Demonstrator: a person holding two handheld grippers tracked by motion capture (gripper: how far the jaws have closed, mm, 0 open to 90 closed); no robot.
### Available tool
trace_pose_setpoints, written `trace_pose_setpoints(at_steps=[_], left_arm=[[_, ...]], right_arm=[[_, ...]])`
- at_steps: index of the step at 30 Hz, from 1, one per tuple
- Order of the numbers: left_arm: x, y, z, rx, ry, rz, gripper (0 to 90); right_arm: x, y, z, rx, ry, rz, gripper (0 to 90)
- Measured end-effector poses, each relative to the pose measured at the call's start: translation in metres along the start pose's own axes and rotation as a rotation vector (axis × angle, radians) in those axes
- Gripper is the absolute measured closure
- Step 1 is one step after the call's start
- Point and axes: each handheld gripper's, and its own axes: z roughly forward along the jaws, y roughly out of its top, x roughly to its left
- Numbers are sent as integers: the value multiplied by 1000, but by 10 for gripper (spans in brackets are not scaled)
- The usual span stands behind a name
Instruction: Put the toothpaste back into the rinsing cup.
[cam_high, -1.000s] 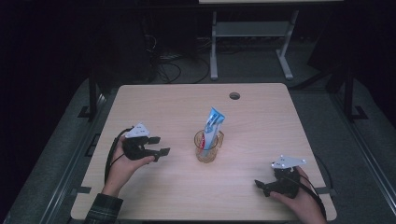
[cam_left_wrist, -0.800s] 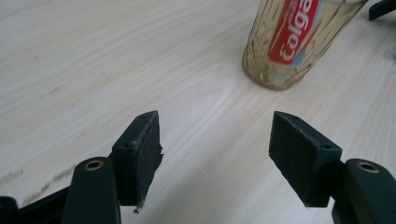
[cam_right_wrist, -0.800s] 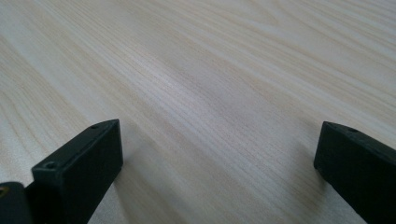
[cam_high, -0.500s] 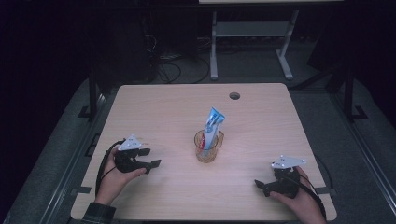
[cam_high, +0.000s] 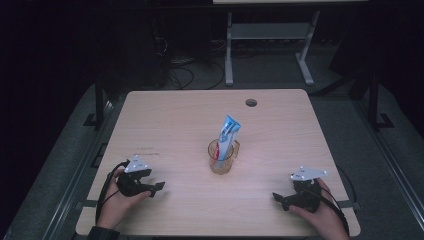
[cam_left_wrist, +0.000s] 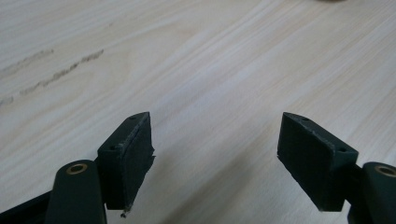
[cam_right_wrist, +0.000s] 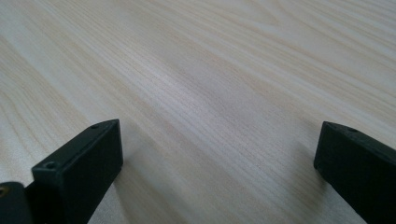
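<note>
The left gripper (cam_high: 159, 186) has been moved back toward the desk's (cam_high: 165, 120) seven o'clock corner, and its jaws have just been opened wider, with nothing between them. The right gripper (cam_high: 278, 198) has been kept at five o'clock, spread wide and empty. The toothpaste tube (cam_high: 227, 136) is left standing tilted in the glass cup (cam_high: 223, 159) at the middle.

A cup (cam_high: 222, 159) stands mid-table (cam_high: 175, 120) with a tube (cam_high: 227, 135) in it; left gripper (cam_high: 152, 187) near-left, right gripper (cam_high: 280, 198) near-right.
</note>
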Motion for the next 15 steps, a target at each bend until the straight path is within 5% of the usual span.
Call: trace_pose_setpoints(at_steps=[7, 15], left_arm=[[-4, -12, 5, 37, 24, 0, 250], [-4, -20, 8, -22, 66, -9, 146]], right_arm=[[0, 0, 0, 0, 0, -4, 5], [0, 0, 0, -1, 0, -7, 5]])
